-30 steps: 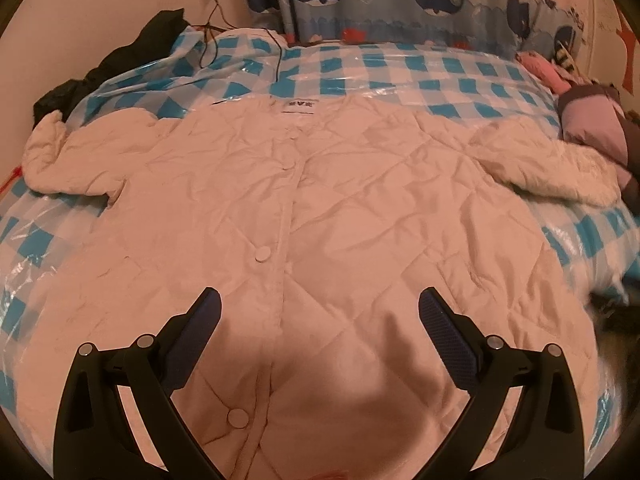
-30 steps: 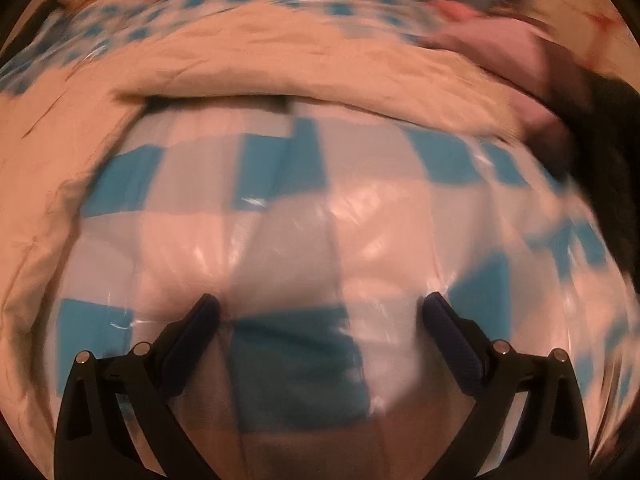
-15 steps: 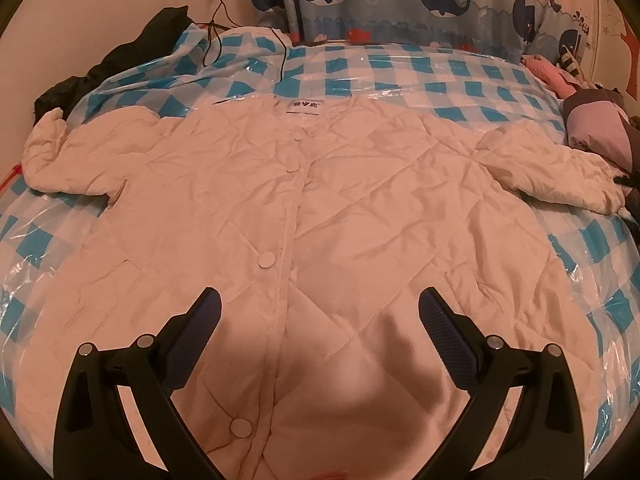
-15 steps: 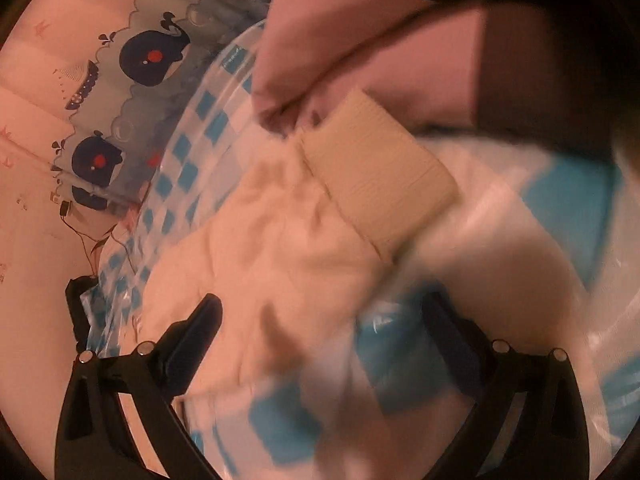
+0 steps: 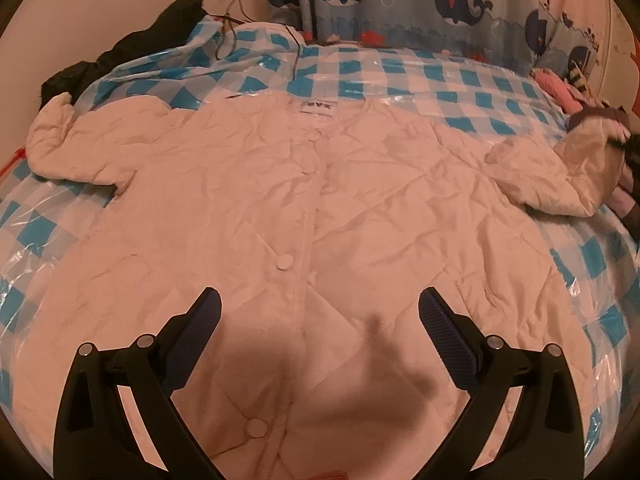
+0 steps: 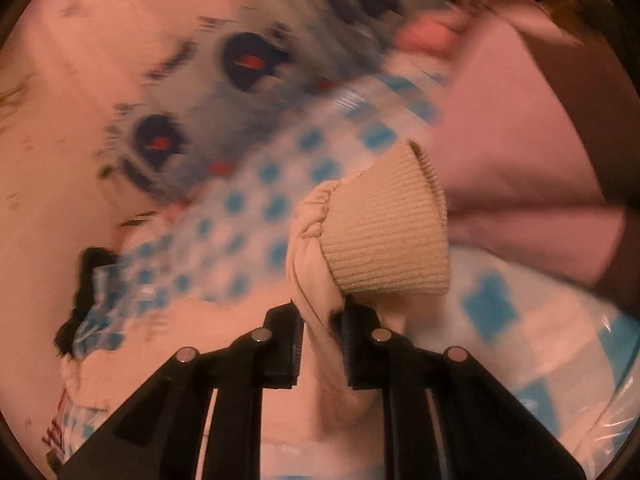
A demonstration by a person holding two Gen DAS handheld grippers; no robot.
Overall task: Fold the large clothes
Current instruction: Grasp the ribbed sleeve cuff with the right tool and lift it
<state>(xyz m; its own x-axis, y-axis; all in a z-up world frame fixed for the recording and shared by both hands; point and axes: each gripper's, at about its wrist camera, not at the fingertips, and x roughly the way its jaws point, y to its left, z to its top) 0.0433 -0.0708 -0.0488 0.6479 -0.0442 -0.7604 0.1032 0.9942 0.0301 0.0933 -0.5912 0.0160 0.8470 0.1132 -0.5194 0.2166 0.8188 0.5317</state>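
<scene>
A large cream quilted jacket (image 5: 312, 208) lies face up and buttoned on the blue-and-white checked bed cover (image 5: 472, 96), collar at the far side. My left gripper (image 5: 319, 312) hovers open above its lower front, nothing between the fingers. In the right wrist view my right gripper (image 6: 320, 334) is shut on the jacket's right sleeve (image 6: 320, 280) just behind the ribbed tan cuff (image 6: 388, 236), and the sleeve end is lifted off the bed. The same sleeve (image 5: 536, 172) appears raised at the right edge in the left wrist view.
Pink and brown clothes (image 6: 532, 152) are piled at the bed's right side. A black garment (image 5: 132, 52) lies at the far left corner by the wall. A whale-print curtain (image 5: 440, 8) hangs behind the bed, with a cable (image 5: 230, 20) trailing from a wall socket.
My right gripper swung from the bare bed cover to the sleeve cuff, closed on the sleeve and lifted it. The left gripper stayed open over the jacket's front.
</scene>
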